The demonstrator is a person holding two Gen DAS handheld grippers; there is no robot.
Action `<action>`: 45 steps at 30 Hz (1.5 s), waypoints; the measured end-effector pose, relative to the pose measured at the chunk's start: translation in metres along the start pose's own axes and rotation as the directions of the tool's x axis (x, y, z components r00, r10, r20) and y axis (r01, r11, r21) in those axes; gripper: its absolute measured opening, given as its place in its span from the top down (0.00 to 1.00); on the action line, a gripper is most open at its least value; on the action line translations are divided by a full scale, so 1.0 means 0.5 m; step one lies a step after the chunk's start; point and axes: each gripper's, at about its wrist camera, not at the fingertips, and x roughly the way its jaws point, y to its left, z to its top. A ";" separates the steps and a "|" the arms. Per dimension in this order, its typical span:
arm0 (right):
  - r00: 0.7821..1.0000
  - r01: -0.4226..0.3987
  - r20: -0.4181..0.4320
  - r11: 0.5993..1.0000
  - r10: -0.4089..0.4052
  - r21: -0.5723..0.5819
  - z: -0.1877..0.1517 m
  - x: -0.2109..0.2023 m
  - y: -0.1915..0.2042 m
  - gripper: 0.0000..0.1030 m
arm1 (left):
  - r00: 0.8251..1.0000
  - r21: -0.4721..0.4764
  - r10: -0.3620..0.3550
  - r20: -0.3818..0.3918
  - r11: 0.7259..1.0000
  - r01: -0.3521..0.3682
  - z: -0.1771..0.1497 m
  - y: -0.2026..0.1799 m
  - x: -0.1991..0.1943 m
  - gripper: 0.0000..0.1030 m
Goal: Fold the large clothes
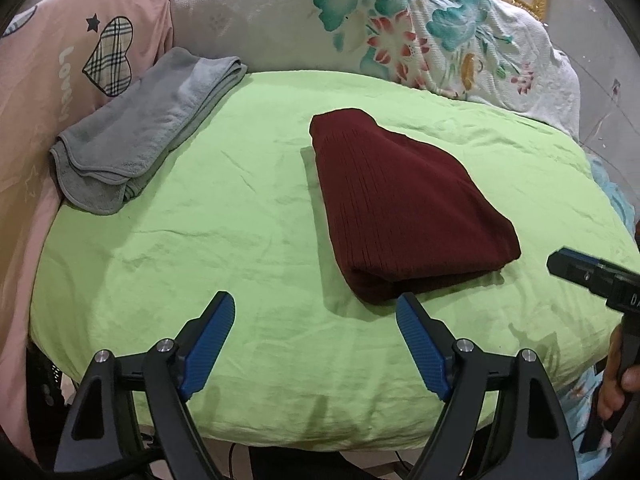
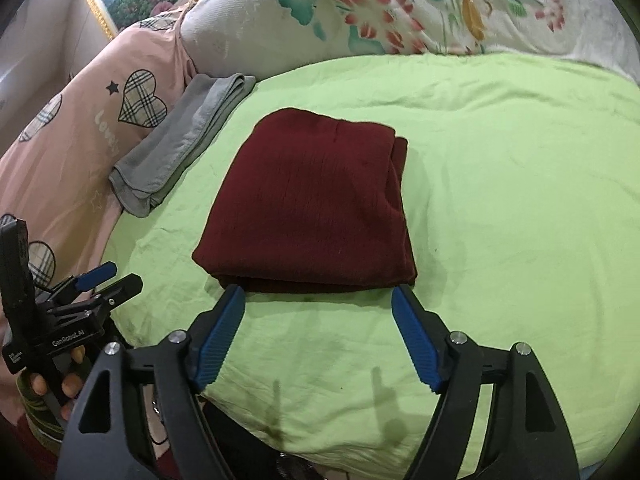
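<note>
Knitwear, dark red: the maroon garment (image 2: 308, 200) lies folded into a compact, several-layered rectangle near the middle of the green sheet (image 2: 500, 184), well apart from the folded grey towel (image 2: 180, 144) at far left. It is finely ribbed and looks soft, limp and fairly light; layers would likely slide apart if lifted by one edge, so hold is best taken across the thick near fold, pinching all layers together. Left gripper (image 1: 316, 312) stands wide and empty over bare sheet, just left of the garment's near corner. Right gripper (image 2: 318, 300) is also spread wide, empty, its tips at the garment's near edge.
</note>
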 end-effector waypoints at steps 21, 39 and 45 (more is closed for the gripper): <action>0.998 0.040 -0.041 0.994 -0.044 -0.098 -0.035 -0.014 0.022 0.22 | 0.998 0.173 0.057 0.004 0.983 -0.057 -0.027 -0.063 0.007 0.18; 0.995 0.067 -0.061 0.986 -0.077 -0.150 0.002 0.010 0.030 0.22 | 0.993 0.161 0.117 -0.001 0.980 -0.115 0.036 -0.063 0.017 0.16; 0.995 0.064 -0.056 0.977 -0.077 -0.202 0.016 0.004 0.047 0.21 | 0.993 0.175 0.114 0.017 0.978 -0.115 0.039 -0.070 -0.001 0.16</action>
